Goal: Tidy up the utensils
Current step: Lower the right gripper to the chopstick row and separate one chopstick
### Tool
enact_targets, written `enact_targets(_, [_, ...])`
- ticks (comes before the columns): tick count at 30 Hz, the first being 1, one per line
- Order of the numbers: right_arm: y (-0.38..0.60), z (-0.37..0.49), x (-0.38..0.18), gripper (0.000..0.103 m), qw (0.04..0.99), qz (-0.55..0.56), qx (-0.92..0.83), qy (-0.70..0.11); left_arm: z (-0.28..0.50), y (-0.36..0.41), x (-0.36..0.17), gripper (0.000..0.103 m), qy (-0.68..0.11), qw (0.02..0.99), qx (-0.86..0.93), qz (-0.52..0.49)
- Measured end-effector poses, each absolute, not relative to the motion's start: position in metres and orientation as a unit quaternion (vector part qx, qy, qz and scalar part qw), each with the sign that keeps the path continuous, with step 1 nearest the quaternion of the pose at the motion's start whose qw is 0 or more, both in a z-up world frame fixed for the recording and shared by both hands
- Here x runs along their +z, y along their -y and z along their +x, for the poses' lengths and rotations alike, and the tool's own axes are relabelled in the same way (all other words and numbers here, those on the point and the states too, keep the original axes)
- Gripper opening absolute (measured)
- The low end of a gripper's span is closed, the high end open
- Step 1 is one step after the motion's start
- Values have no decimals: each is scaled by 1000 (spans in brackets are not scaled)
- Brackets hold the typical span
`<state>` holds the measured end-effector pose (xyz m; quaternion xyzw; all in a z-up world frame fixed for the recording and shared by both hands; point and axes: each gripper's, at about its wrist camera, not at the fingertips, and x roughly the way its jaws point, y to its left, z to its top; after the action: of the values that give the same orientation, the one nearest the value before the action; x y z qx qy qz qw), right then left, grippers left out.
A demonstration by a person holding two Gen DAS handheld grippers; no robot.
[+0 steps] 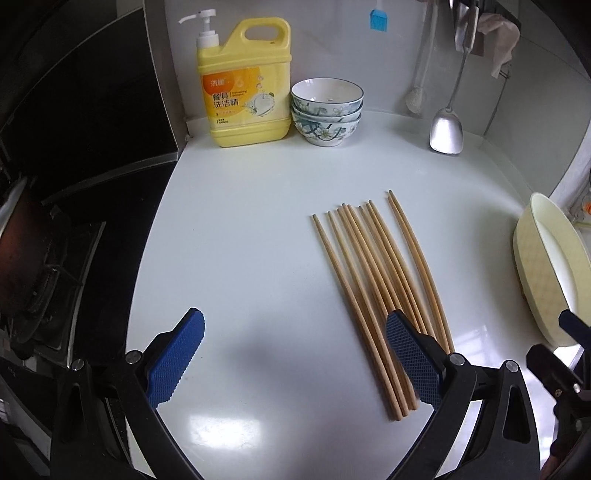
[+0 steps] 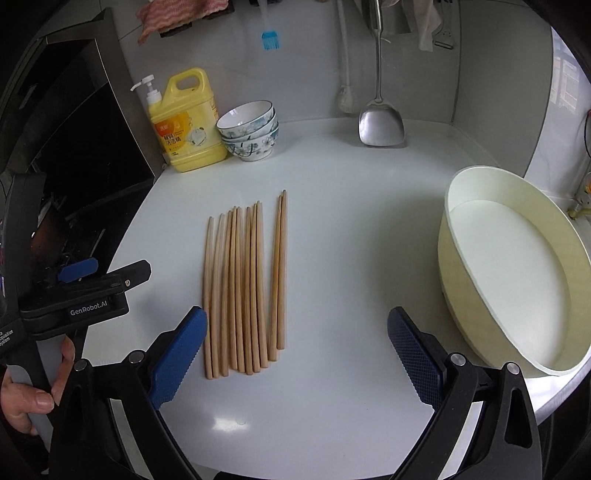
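A white, glossy bench point(image 1: 258, 258) is carrying the scene, running back to a pale wall and meeting a dark stove point(image 1: 44, 258) on my left. Wooden chopsticks point(image 2: 243, 288) are lying in a loose row mid-bench, two of them set slightly apart on the right. At the back, a yellow detergent jug point(image 1: 245, 85) is standing just beside stacked floral bowls point(image 1: 327, 110), while a steel spatula point(image 1: 447, 129) and a blue brush point(image 1: 378, 18) are hanging against the wall.

I am holding my left fingers point(image 1: 295, 358) wide apart and empty, the right one overlapping the chopsticks' near ends. My right fingers point(image 2: 295, 354) are likewise spread and empty. Only the right view is showing the cream basin point(image 2: 480, 206) whole, a striped cloth point(image 2: 177, 14), and my hand point(image 2: 33, 384) gripping the left tool.
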<state>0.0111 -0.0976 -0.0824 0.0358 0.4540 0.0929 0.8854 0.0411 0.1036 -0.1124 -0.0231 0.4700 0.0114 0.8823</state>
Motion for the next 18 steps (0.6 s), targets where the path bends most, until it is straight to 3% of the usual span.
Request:
enact_targets(6, [96, 41, -128, 94, 868, 43, 113, -482, 47, -101, -133, 97, -457, 887, 54, -42])
enact_targets(18, [104, 75, -159, 94, 879, 17, 62, -473, 57, -95, -154, 97, -436, 897, 60, -34])
